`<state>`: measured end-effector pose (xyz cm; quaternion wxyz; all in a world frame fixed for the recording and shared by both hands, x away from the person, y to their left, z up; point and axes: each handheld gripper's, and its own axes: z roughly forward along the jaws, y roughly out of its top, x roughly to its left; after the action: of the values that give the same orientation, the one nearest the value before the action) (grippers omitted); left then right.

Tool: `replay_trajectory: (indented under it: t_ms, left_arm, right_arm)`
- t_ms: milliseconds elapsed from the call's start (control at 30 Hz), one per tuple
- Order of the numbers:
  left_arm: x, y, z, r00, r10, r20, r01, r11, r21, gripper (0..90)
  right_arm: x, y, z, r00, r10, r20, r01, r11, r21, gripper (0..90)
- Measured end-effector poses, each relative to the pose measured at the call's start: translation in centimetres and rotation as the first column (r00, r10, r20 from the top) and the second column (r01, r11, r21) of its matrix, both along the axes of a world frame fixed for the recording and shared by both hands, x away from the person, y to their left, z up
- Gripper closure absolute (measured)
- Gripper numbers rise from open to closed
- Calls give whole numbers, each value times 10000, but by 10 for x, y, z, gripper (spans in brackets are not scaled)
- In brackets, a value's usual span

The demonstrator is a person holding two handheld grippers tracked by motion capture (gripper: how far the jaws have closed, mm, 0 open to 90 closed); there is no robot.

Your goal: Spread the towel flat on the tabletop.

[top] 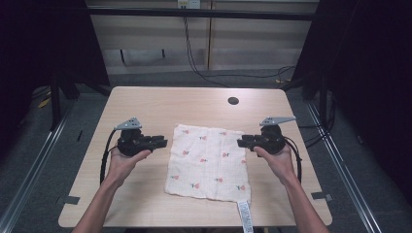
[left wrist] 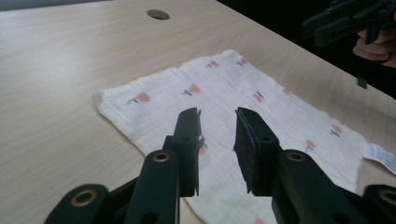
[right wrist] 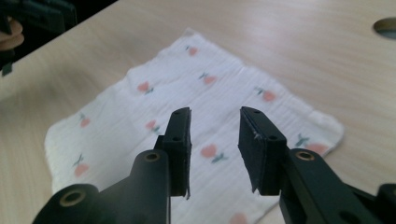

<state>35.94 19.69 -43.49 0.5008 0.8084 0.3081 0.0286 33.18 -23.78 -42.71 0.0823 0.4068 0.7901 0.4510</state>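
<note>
A light wooden table point(top: 145, 104) with rounded corners fills the middle of the high view, and a round dark cable hole point(top: 233, 101) sits in its top near the far edge, right of centre. Small grey tape pieces point(top: 71, 199) lie on the grey carpeted floor point(top: 39, 160) by the table's near corners, with metal rails point(top: 29, 167) running along both sides. Beyond the table, black cables point(top: 194, 60) hang from a wall socket point(top: 188, 4) down a pale panelled wall point(top: 252, 43) and trail across the floor.
</note>
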Motion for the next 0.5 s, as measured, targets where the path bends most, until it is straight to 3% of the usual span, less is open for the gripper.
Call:
replay_trajectory:
  t_ms: [33,67,167,200,300,400,467,500]
  left_arm:
    - [-2,-2,0,9998,-206,52,204,9991,373,719]
    - [-11,-3,0,9988,-477,83,473,9980,430,719]
    - [-21,-3,0,9974,-665,283,649,9964,538,721]
    - [-27,-1,-2,9960,-869,205,852,9939,703,723]
    - [-36,4,-4,9957,-915,143,899,9918,904,723]
    - [-45,8,-12,9918,-1239,-321,1267,9858,1104,716]
    - [-55,8,-21,9856,-1583,-602,1657,9748,1496,691]
    - [-55,8,-21,9856,-1583,-602,1657,9748,1496,691]
  right_arm:
    - [-6,3,-4,9997,173,-189,-177,9996,-223,674]
    - [-11,4,-6,9994,222,-253,-230,9992,-332,675]
    - [-20,6,-10,9986,417,-317,-428,9985,-334,682]
    - [-31,8,-15,9975,538,-465,-558,9976,-420,685]
    - [-42,10,-19,9963,659,-548,-695,9953,-672,688]
    - [-55,11,-24,9952,793,-581,-825,9951,-543,703]
    - [-67,13,-29,9928,905,-788,-960,9929,-700,713]
    - [-67,13,-29,9928,905,-788,-960,9929,-700,713]
